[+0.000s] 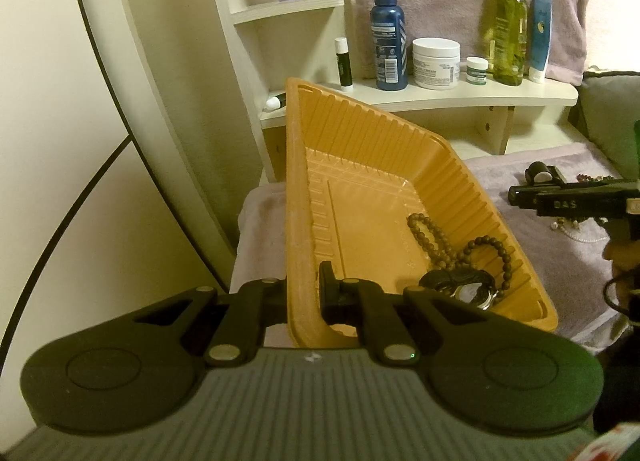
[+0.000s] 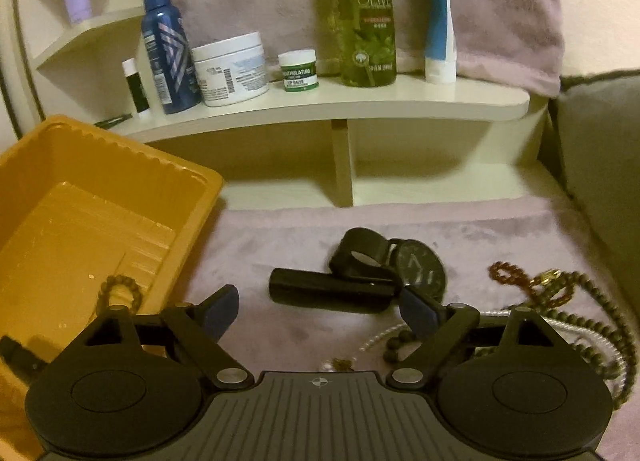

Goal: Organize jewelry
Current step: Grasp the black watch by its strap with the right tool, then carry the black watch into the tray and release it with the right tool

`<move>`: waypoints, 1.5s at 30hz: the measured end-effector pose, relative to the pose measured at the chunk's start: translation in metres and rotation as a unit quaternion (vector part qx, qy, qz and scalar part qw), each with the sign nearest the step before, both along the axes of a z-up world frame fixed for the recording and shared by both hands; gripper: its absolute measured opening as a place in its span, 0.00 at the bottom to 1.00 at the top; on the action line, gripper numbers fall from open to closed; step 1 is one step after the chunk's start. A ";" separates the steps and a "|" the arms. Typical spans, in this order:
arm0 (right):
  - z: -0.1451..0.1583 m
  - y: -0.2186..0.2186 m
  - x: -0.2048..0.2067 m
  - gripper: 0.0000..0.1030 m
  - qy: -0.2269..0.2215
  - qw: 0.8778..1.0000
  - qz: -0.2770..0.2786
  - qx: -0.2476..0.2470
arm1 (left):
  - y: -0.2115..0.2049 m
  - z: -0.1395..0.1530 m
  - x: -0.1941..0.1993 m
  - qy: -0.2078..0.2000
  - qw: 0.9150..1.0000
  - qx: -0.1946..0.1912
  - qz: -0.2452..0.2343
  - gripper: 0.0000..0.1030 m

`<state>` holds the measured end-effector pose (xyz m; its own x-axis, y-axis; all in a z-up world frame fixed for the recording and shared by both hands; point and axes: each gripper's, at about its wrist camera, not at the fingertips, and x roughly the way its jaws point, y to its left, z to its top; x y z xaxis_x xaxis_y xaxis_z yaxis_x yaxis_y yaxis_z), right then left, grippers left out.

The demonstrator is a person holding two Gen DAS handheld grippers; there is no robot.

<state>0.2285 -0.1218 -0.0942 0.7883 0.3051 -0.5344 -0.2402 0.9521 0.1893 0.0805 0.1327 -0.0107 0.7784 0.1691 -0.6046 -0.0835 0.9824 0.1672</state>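
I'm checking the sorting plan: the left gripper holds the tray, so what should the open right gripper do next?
Probably ease the right gripper forward over the black watch: its jaws stand open and empty just short of it, and the tray is clamped alongside.

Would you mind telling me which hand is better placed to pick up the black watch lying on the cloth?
The right. Its gripper is open and aimed at the black watch just ahead of its fingertips. The left gripper is shut on the wall of the orange tray, holding it tilted, so it is occupied.
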 end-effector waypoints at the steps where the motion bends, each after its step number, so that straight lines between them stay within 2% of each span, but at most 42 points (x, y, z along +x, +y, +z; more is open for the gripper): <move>1: 0.000 0.002 0.001 0.85 -0.001 1.000 -0.001 -0.002 | 0.000 0.000 0.000 0.000 1.000 0.001 -0.001 0.07; 14: -0.004 0.019 0.023 0.84 0.004 0.999 -0.041 -0.020 | 0.000 0.001 0.001 0.000 1.000 0.002 -0.003 0.07; 15: -0.004 0.020 0.023 0.83 0.003 0.999 -0.046 -0.022 | 0.000 0.001 0.001 0.000 1.000 0.002 -0.003 0.07; 16: -0.004 0.022 0.024 0.75 0.001 0.998 -0.049 -0.029 | 0.000 0.001 0.001 0.000 1.000 0.002 -0.003 0.07; 18: -0.004 0.023 0.024 0.74 0.000 0.998 -0.049 -0.034 | 0.001 0.000 0.002 0.002 1.000 0.001 -0.002 0.07; 24: -0.001 0.014 0.012 0.74 -0.004 0.999 -0.042 -0.018 | 0.001 -0.001 0.003 0.004 1.000 0.001 0.001 0.07; 29: 0.015 0.006 -0.009 0.74 -0.023 0.999 -0.029 -0.001 | -0.001 0.000 0.004 0.003 1.000 0.003 0.001 0.07; 32: 0.031 0.008 -0.024 0.74 -0.047 0.999 -0.004 0.021 | -0.001 0.000 0.003 0.002 1.000 0.004 0.000 0.06; 38: 0.055 0.041 -0.048 0.74 -0.075 0.986 0.132 0.067 | -0.002 0.001 0.002 0.000 1.000 0.004 -0.001 0.06; 45: 0.053 0.081 -0.065 0.74 -0.065 0.966 0.245 0.057 | -0.002 0.002 0.000 -0.001 1.000 0.004 -0.001 0.06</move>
